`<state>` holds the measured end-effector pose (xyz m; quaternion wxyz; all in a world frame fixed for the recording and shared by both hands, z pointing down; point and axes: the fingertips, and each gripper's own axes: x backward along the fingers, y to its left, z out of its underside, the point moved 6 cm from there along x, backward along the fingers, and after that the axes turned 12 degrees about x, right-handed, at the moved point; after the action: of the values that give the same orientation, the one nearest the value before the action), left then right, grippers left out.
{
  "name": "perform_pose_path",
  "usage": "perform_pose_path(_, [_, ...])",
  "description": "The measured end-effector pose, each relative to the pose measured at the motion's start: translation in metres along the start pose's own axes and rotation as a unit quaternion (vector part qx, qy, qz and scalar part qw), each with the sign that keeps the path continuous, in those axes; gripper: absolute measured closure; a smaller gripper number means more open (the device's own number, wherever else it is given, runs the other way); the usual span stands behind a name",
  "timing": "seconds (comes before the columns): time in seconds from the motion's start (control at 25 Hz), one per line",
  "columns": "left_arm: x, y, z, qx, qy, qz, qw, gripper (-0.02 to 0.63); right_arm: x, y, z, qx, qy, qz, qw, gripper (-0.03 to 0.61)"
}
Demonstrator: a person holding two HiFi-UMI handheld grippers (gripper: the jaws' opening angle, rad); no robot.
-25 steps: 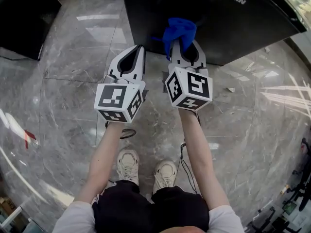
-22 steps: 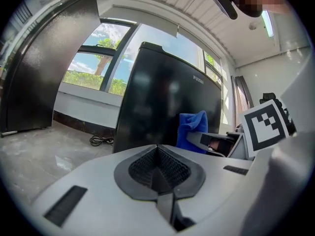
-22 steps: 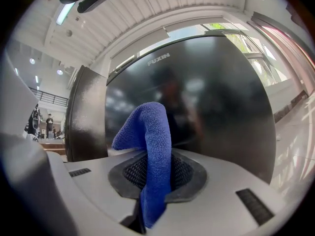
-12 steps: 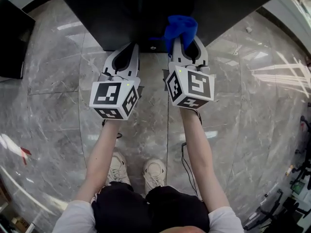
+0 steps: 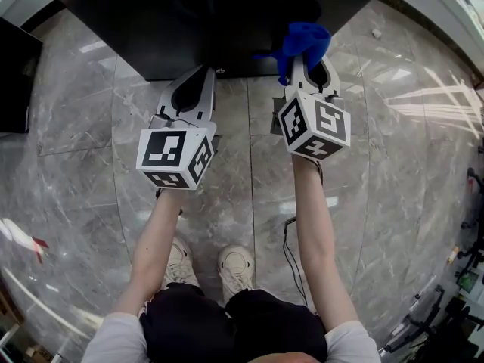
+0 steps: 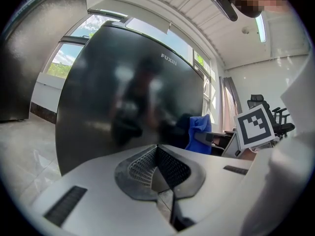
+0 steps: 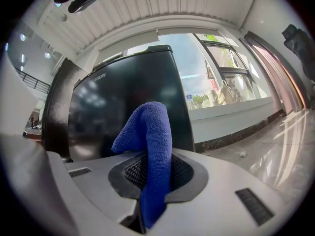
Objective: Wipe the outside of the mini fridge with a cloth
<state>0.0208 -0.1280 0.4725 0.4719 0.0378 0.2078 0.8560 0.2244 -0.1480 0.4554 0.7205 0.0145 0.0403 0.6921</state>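
The black mini fridge [image 5: 204, 17] stands on the floor ahead of me; its glossy front fills the left gripper view [image 6: 128, 92] and shows in the right gripper view [image 7: 128, 107]. My right gripper [image 5: 308, 57] is shut on a blue cloth [image 5: 304, 41], which pokes up from between its jaws [image 7: 150, 146] right at the fridge's near face. My left gripper [image 5: 195, 78] is shut with nothing in it, its tips close to the fridge's lower edge. The cloth also shows at the right of the left gripper view [image 6: 201, 131].
Grey marble floor [image 5: 378, 127] surrounds the fridge. Another dark cabinet [image 5: 13, 74] stands at the far left. A cable [image 5: 291, 255] lies by my shoes [image 5: 238, 267]. A small scrap [image 5: 376, 33] lies on the floor to the right, near a wall base [image 5: 439, 13].
I have stepped closer to the fridge. My right gripper with the cloth has moved right and up along the fridge. The left gripper has stayed shut near the lower edge.
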Motion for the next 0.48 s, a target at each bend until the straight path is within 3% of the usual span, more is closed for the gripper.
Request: perform_pose_path(0.48, [0.0, 0.002, 0.003, -0.002, 0.006, -0.008, 1.0, 0.609, 0.001, -0.041, 0.009, -0.032, 0.012, 0.046, 0.998, 0.503])
